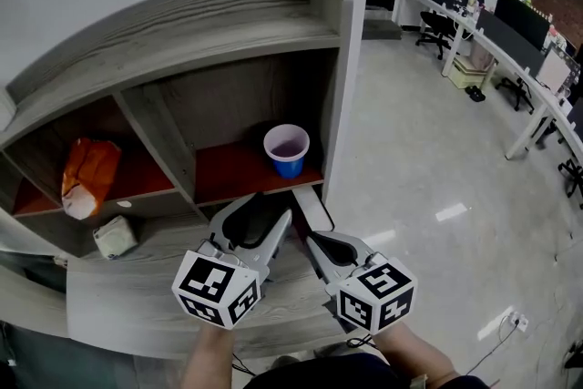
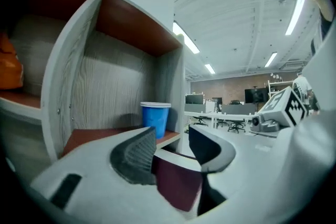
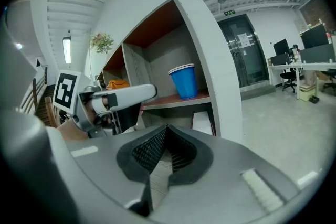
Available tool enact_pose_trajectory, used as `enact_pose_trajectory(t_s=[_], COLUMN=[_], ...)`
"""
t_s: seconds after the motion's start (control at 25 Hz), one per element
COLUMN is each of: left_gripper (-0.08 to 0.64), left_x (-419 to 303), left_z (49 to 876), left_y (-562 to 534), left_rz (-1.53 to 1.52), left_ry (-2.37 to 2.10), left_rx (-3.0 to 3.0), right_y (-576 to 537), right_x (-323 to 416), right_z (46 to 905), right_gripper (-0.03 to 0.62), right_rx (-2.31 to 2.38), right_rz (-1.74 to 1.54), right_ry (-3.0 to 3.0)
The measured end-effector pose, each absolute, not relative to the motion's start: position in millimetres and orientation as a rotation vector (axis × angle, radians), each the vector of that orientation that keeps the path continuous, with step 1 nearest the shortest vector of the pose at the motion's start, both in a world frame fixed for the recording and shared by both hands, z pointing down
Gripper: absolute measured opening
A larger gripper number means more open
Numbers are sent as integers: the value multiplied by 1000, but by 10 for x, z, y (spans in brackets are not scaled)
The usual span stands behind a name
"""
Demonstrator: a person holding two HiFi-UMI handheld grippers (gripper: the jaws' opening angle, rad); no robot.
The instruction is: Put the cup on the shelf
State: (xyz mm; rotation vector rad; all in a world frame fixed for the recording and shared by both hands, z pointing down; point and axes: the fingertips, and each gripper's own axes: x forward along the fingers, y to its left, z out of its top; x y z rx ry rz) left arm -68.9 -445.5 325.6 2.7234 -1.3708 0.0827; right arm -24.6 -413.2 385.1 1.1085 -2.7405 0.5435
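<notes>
The blue cup (image 1: 287, 150) with a white rim stands upright on the red-brown floor of the shelf's right compartment (image 1: 228, 173), near its front right corner. It also shows in the left gripper view as the cup (image 2: 155, 117) and in the right gripper view as the cup (image 3: 184, 81). My left gripper (image 1: 276, 216) points at that compartment from just in front, a little short of the cup. Its jaws stand partly apart with nothing between them (image 2: 170, 147). My right gripper (image 1: 314, 241) sits beside it on the right, shut and empty (image 3: 165, 150).
An orange bag (image 1: 88, 176) lies in the compartment to the left. A small pale box (image 1: 116, 237) sits on the lower ledge. A white board (image 1: 312, 207) leans below the cup's shelf. Office desks with monitors (image 1: 510, 23) line the far right across a glossy floor.
</notes>
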Motion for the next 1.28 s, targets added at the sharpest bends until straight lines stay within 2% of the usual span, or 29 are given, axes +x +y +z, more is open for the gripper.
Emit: enact_pose_trajectory(t_s=[0.48, 1.28], left_gripper=[8, 1], left_x=[-643, -585], left_z=[3517, 3811], left_y=[-3976, -3550], left_rz=[26, 119], left_ry=[-1238, -1144], left_rx=[2650, 2679], right_y=[-3880, -3588], right_x=[-245, -311], right_z=[3912, 3977], right_gripper=[-2, -2], right_rx=[1119, 1150], right_rz=[553, 564], right_ry=[-2737, -2727])
